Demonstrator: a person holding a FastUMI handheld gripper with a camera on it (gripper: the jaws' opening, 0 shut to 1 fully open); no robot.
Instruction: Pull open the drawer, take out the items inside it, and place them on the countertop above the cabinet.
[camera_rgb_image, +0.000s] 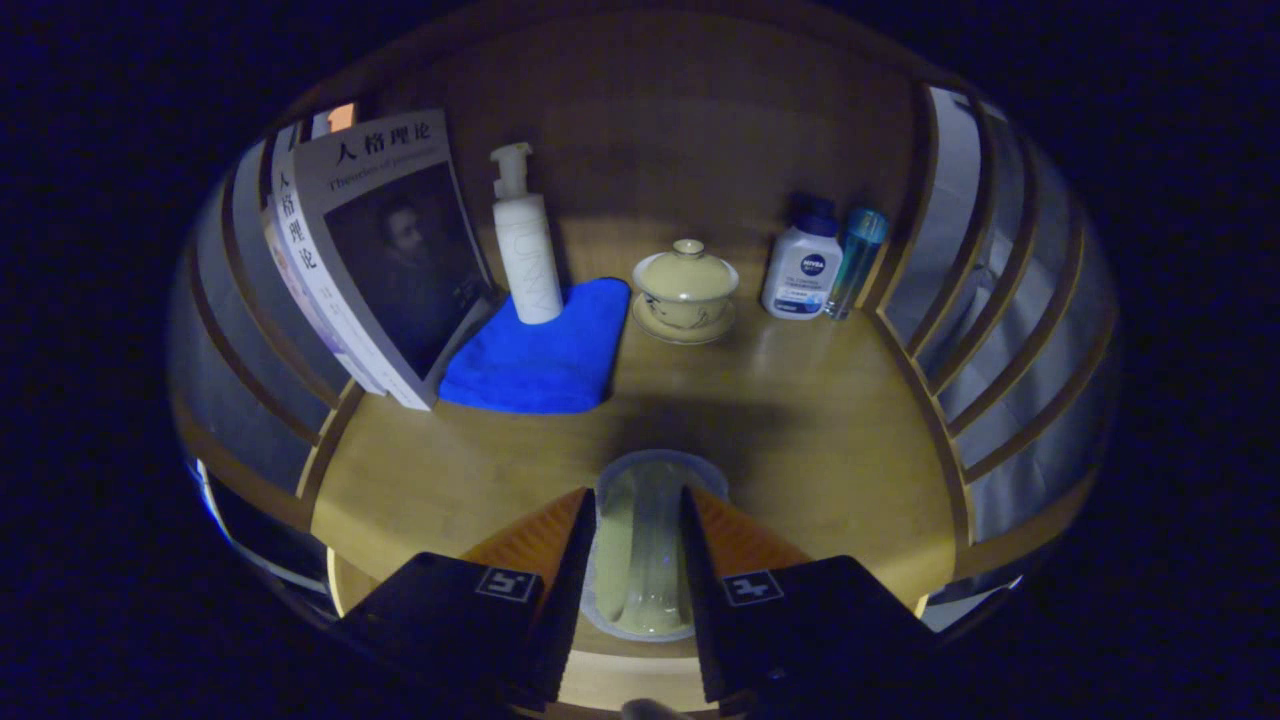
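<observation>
Both jaws press one pale cup (640, 545) — above the countertop (800, 420).

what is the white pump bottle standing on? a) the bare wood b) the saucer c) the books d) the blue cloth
d: the white pump bottle stands on the back edge of the folded blue cloth, beside the leaning books, well beyond the fingers, which are closed on a pale cup.
</observation>
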